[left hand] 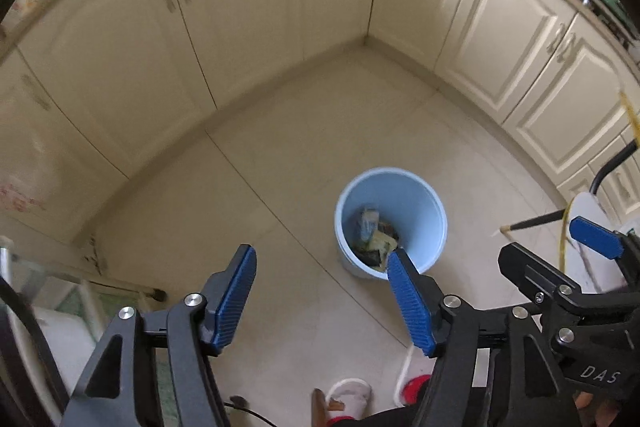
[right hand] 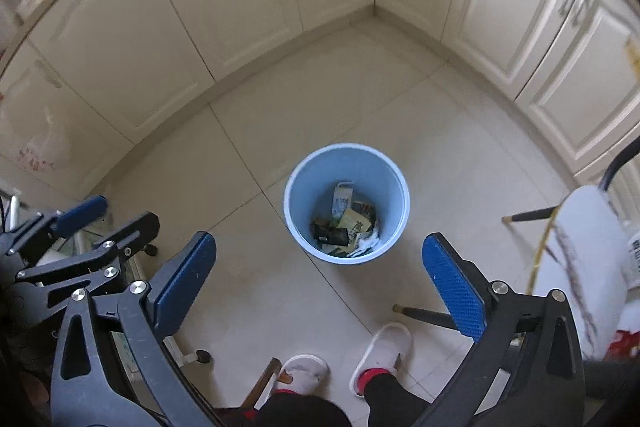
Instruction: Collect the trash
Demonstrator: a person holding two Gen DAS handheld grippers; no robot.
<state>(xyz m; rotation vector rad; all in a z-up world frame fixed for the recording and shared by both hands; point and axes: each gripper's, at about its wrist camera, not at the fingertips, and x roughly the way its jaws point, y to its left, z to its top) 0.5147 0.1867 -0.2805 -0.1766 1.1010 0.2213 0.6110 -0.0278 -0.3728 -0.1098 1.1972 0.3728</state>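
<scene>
A light blue bin (right hand: 298, 167) stands on the tiled floor, holding trash (right hand: 346, 223): several wrappers and a small carton. My right gripper (right hand: 319, 239) hangs high above it, wide open with nothing between its blue pads. In the left wrist view the bin (left hand: 424, 195) lies ahead and to the right, with the trash (left hand: 374, 235) at its bottom. My left gripper (left hand: 320, 254) is open and empty above the floor beside the bin. Each gripper shows in the other's view: the right gripper (left hand: 540, 239) at the right edge, the left gripper (right hand: 128, 211) at the left edge.
Cream cabinets (right hand: 224, 7) line the far and right walls and meet in a corner. A white chair (right hand: 588, 259) with dark legs (right hand: 424, 315) stands at the right. The person's feet in white slippers (right hand: 384, 347) are below me. A wheeled stand (left hand: 60, 287) sits at the left.
</scene>
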